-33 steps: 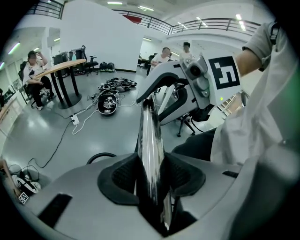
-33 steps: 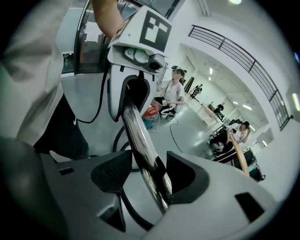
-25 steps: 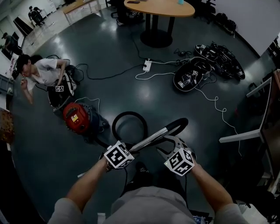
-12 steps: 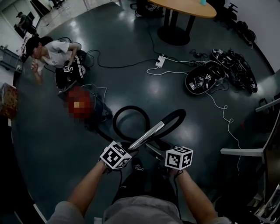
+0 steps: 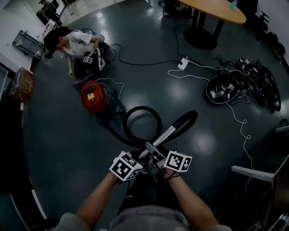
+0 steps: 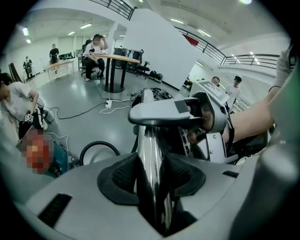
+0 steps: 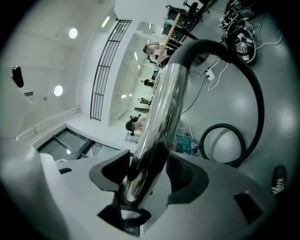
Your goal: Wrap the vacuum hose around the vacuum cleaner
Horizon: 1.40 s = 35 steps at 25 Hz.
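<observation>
The red vacuum cleaner (image 5: 92, 95) stands on the dark floor, ahead and to the left. Its black hose (image 5: 142, 126) lies in one loop, then arcs up to the chrome wand (image 5: 165, 137). My left gripper (image 5: 137, 160) is shut on the wand's near end, both pads pressing the tube (image 6: 151, 150). My right gripper (image 5: 158, 162) sits close beside it on the same wand. In the right gripper view the wand (image 7: 164, 108) runs between the jaws and leans on one pad, with a gap at the other. The hose (image 7: 253, 108) curves down to the floor beyond.
A person (image 5: 74, 40) crouches just behind the vacuum. A power strip (image 5: 183, 63) with white and black cables lies mid-floor. A heap of gear (image 5: 226, 90) is at the right, a round table (image 5: 212, 9) at the back, a white frame (image 5: 253, 171) near right.
My right gripper has come in close to the left one at the wand's near end. The head view has swung, so the vacuum now shows further right and nearer.
</observation>
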### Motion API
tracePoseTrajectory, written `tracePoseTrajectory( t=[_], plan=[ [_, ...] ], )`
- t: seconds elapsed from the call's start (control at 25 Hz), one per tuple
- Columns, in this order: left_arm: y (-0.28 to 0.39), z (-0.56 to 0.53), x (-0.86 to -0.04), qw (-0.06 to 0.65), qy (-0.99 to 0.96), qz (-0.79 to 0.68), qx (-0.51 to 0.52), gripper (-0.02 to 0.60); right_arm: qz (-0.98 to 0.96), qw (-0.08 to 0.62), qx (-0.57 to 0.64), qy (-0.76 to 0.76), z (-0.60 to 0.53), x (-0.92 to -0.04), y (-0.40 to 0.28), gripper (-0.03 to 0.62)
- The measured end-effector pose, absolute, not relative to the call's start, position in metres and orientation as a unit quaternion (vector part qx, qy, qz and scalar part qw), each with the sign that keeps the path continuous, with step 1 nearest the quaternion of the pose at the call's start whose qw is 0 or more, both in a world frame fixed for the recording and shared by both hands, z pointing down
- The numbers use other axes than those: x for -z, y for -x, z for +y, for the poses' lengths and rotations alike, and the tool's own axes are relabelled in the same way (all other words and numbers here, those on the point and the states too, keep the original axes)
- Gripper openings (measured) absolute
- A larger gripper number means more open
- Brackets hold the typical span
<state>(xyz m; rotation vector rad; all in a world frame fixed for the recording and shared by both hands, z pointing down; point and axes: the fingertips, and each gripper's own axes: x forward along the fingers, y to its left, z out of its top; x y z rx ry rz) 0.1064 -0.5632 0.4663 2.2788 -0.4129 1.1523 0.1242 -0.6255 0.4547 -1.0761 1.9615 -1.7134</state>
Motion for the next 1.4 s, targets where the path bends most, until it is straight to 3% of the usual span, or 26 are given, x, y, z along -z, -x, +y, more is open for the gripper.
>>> tracePoseTrajectory(
  t=[0.08,0.36,0.56,0.8,1.4],
  plan=[
    [-0.115,-0.557,-0.467,0.276,-0.845,-0.166,-0.426,0.173,0.687,0.16,0.604,0.37,-0.624,-0.457,-0.126,0.214],
    [-0.128,-0.542,-0.467,0.297,-0.833,-0.211,-0.415,0.173,0.673,0.159,0.638,0.341,-0.61,-0.458,-0.133,0.177],
    [-0.128,-0.535,-0.468,0.25,-0.836,-0.21,-0.441,0.175,0.686,0.125,0.639,0.324,-0.606,-0.457,-0.134,0.172],
    [-0.11,-0.521,-0.463,0.238,-0.83,-0.21,-0.459,0.266,0.71,0.087,0.622,0.318,-0.605,-0.456,-0.14,0.173],
    [-0.043,-0.487,-0.451,0.271,-0.79,-0.266,-0.481,0.268,0.762,0.029,0.556,0.33,-0.663,-0.461,-0.149,0.173]
  ],
)
